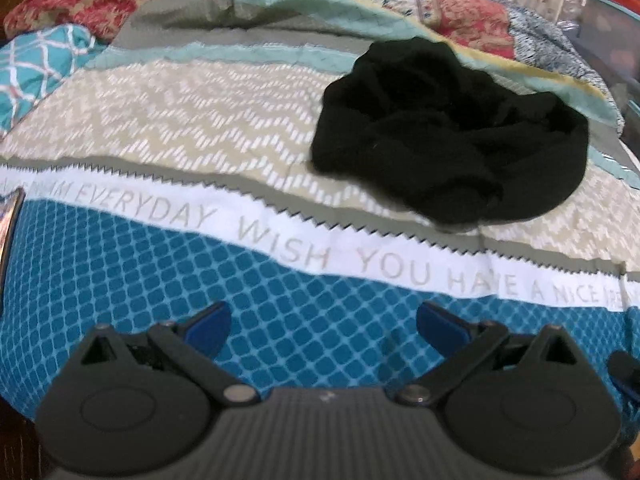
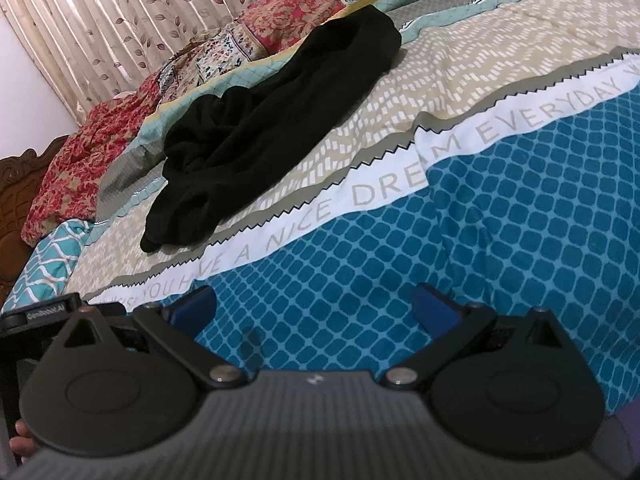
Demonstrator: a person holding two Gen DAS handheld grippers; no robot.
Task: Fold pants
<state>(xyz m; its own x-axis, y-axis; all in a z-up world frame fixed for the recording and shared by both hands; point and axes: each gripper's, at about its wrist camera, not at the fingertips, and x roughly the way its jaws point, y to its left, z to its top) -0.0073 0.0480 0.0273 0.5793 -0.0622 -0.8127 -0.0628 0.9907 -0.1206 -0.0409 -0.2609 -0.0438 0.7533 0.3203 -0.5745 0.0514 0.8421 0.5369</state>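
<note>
Black pants [image 1: 448, 132] are lying in a crumpled heap on a bed, resting on the beige zigzag-patterned band of a printed bedspread [image 1: 180, 120]. Nearer the cameras, a white strip printed with grey lettering [image 1: 304, 248] is running across the spread, and below it a teal band of small rounded squares is filling the foreground. Neither gripper is touching the pants.

From the left wrist view, the left gripper [image 1: 323, 322] is hovering over the teal band with its jaws spread wide and holding nothing; its blue fingertips [image 1: 210, 322] are showing at either side. The pants are sitting ahead and to the right, well apart from it.

From the right wrist view, the right gripper [image 2: 314, 308] is likewise hanging over the teal band, jaws wide apart and empty. Here the pants [image 2: 272, 128] are stretching away up the bed to the left. Beyond them a red floral quilt [image 2: 76, 160] is bunching up, and a pleated leaf-print curtain [image 2: 120, 12] is hanging behind.
</note>
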